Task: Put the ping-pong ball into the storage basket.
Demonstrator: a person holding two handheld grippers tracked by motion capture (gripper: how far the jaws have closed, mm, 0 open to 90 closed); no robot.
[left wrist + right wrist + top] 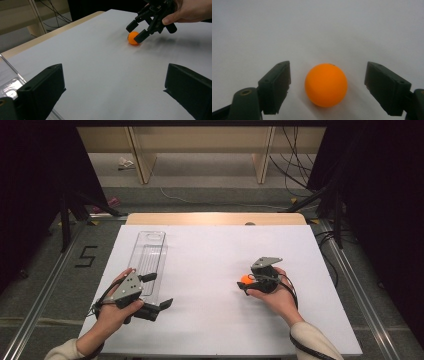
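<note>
An orange ball [246, 280] rests on the white table sheet [215, 255], right of the middle. My right gripper [249, 283] is open with a jaw on each side of the ball [326, 85], a gap showing on both sides. From the left gripper view the ball [133, 38] sits between the right gripper's [136, 31] jaws. My left gripper [158, 291] is open at the near left, jaws wide apart [112, 90] with nothing between them, pointing across the sheet toward the ball.
A clear plastic tray [149, 257] lies lengthwise at the left of the sheet, right beside the left gripper; its edge [10, 82] shows at that gripper's left jaw. A wooden table edge [215, 218] runs along the back. Floor and shelf legs lie beyond.
</note>
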